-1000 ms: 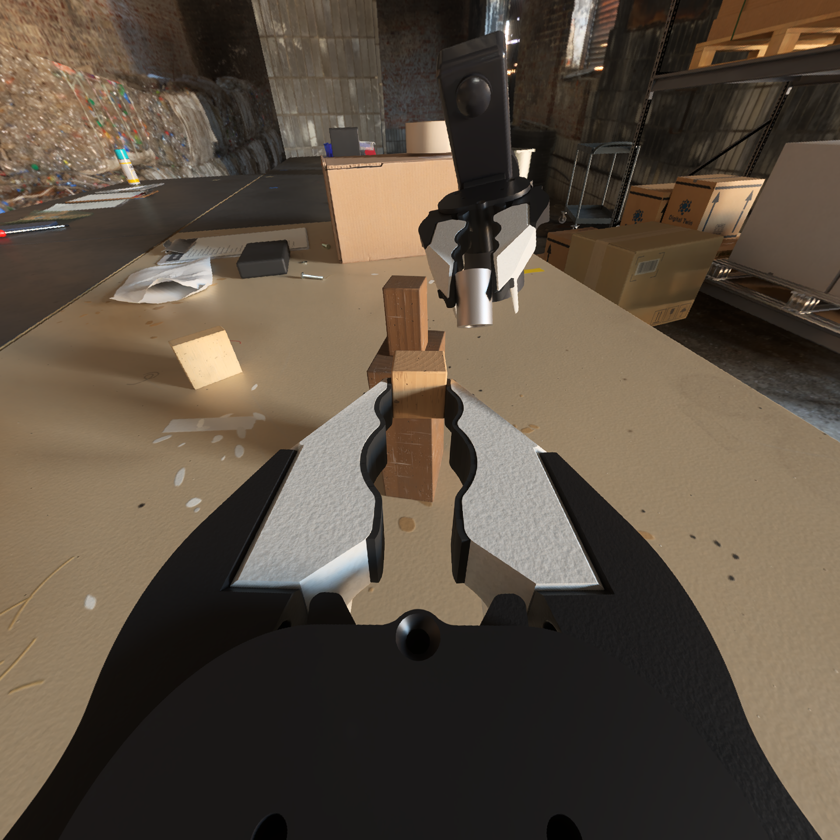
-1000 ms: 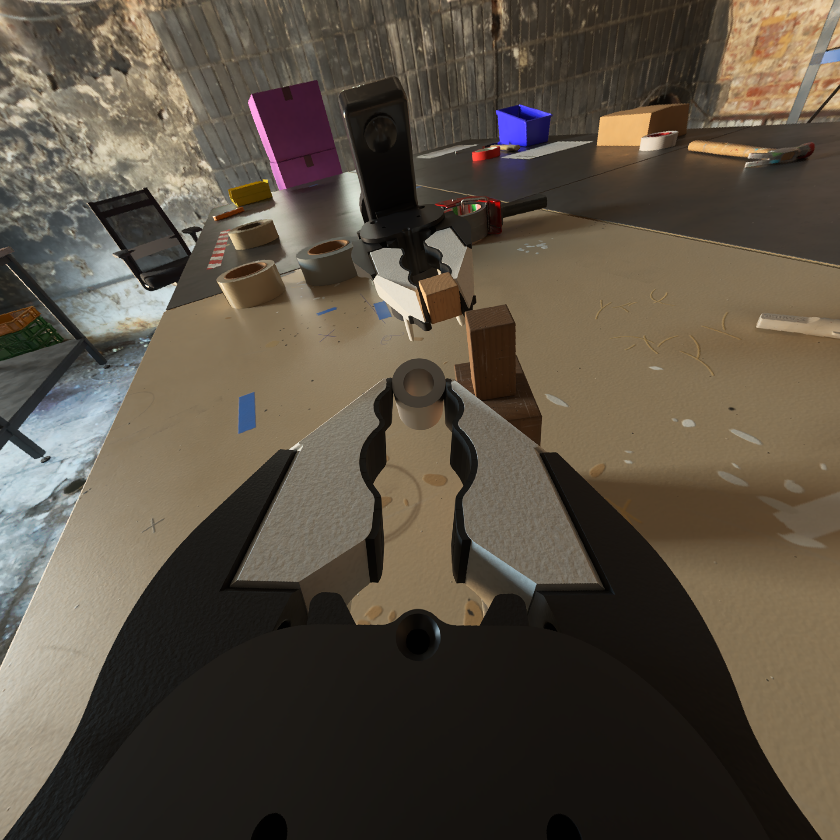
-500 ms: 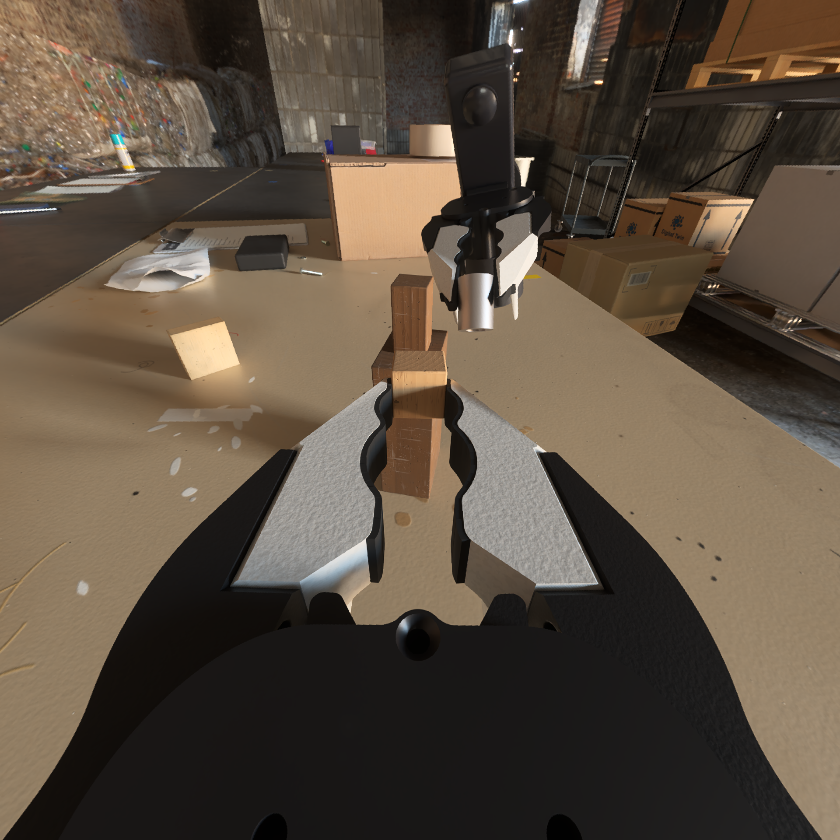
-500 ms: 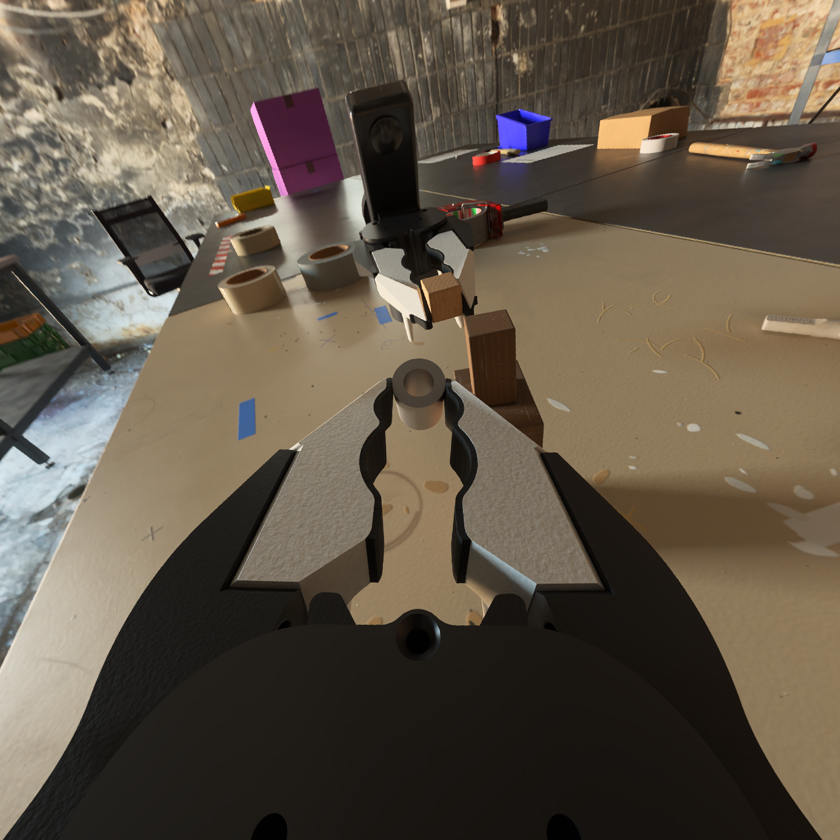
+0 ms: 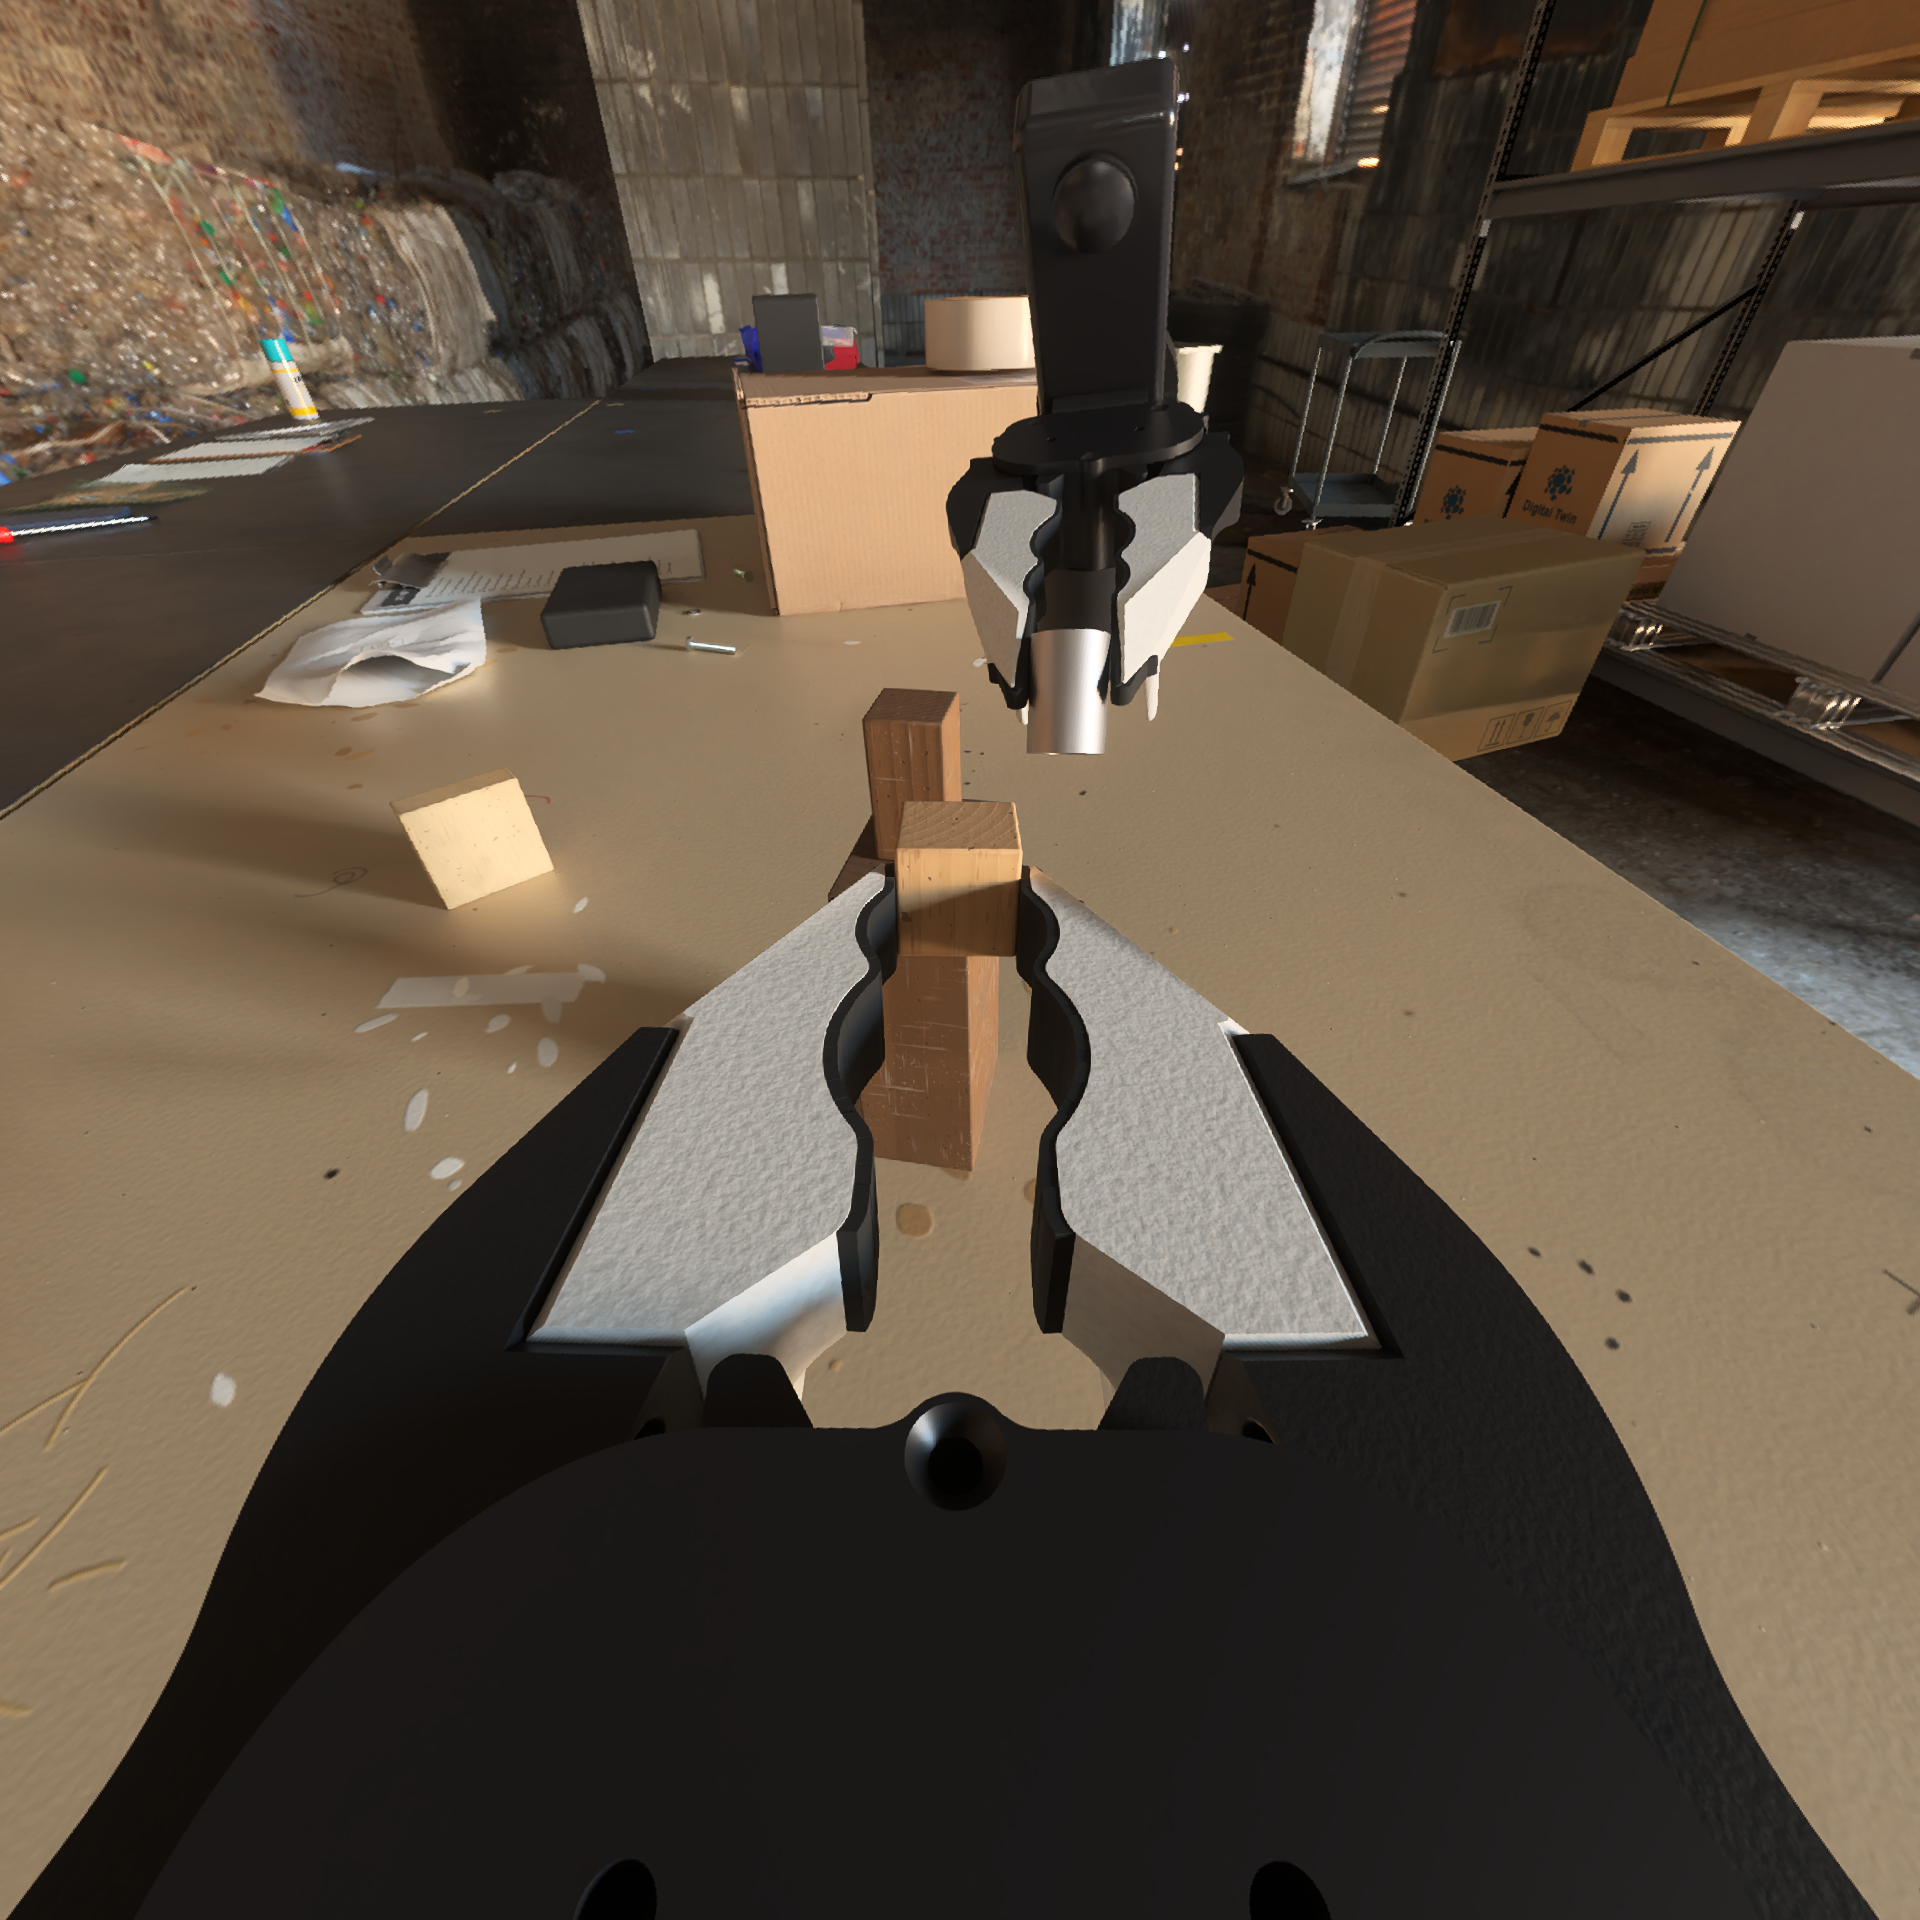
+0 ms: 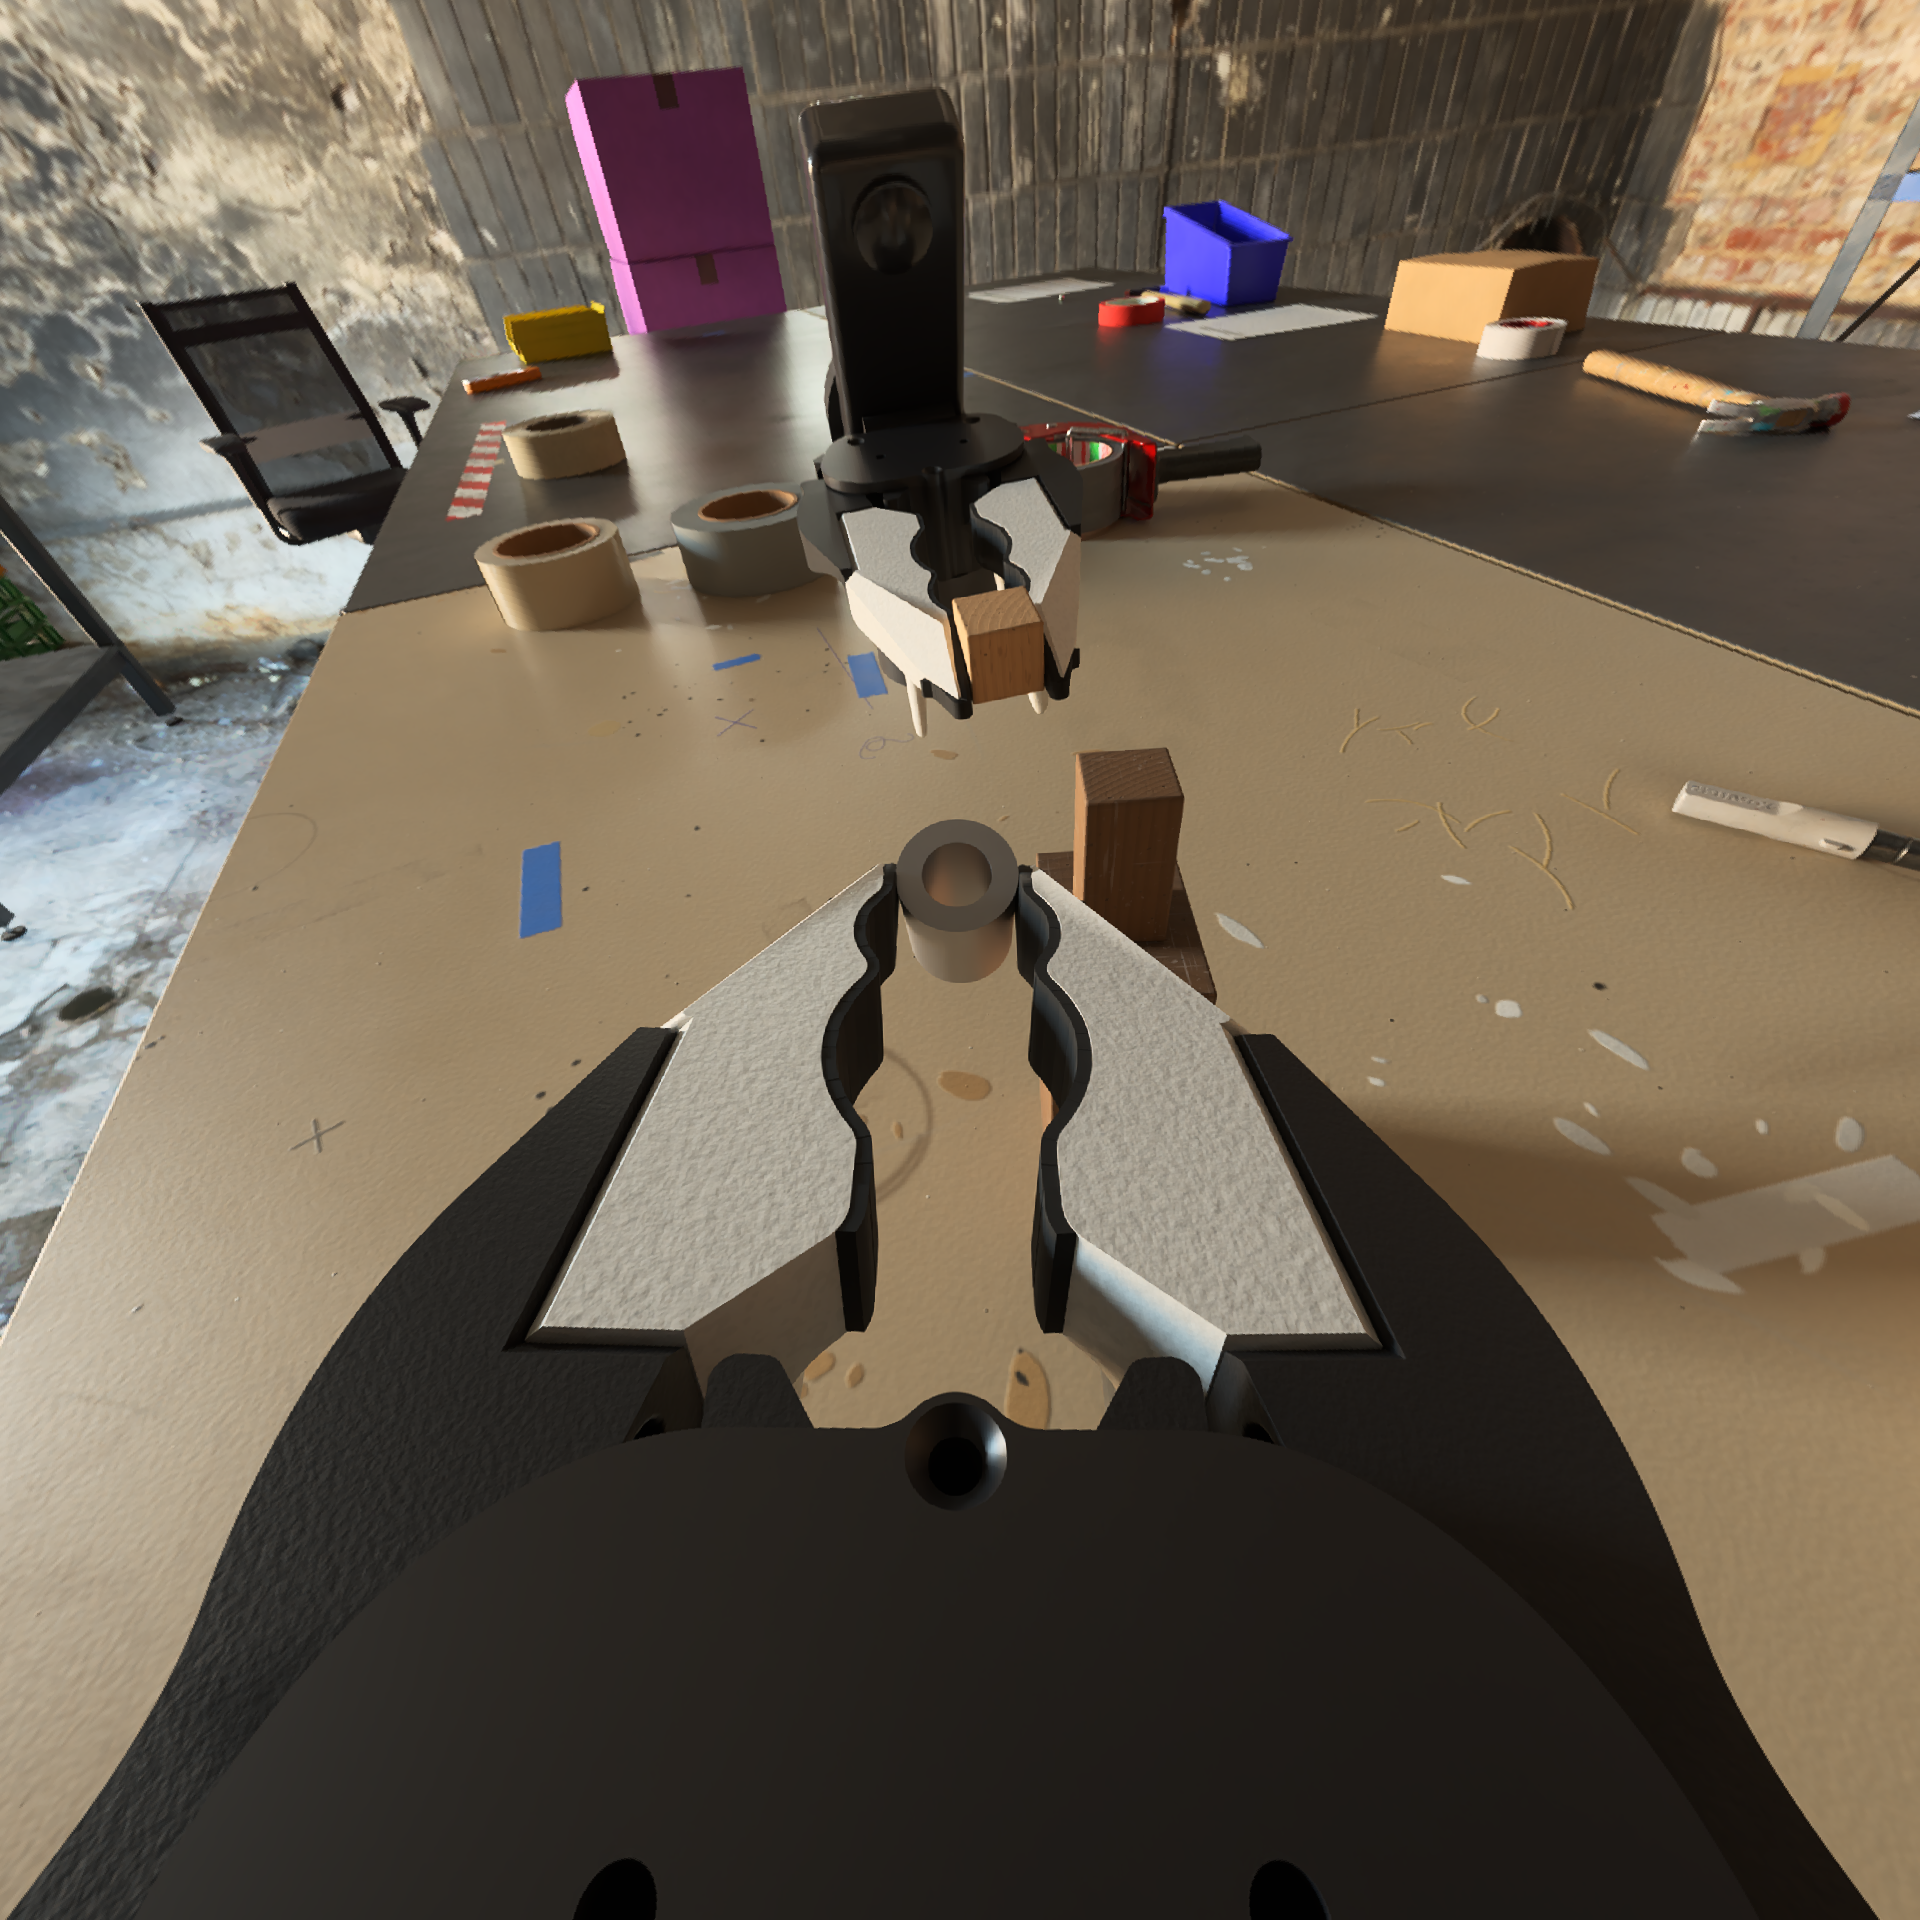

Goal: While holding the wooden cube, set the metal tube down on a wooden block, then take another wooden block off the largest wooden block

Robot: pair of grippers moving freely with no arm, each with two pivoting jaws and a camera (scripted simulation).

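My left gripper (image 5: 956,883) is shut on the light wooden cube (image 5: 956,862) and holds it above the table. Below the cube, a longer wooden block (image 5: 930,1060) shows between my left fingers. Behind it an upright wooden block (image 5: 911,758) stands on a flat, darker, larger block (image 6: 1184,951). The upright block also shows in the right wrist view (image 6: 1127,842). My right gripper (image 6: 956,883) is shut on the grey metal tube (image 6: 956,914), held in the air left of that stack. In the left wrist view the tube (image 5: 1065,691) hangs upright, to the right of the upright block and higher.
A pale wooden block (image 5: 473,842) lies tilted at the left. A cardboard box (image 5: 883,488), a black box (image 5: 601,603) and crumpled paper (image 5: 374,660) sit farther back. Tape rolls (image 6: 556,571) and a marker (image 6: 1787,826) lie beyond. The table edge (image 5: 1558,883) runs along the right.
Both grippers have shifted only slightly. The block stack sits a little lower in both views. Both grips are unchanged.
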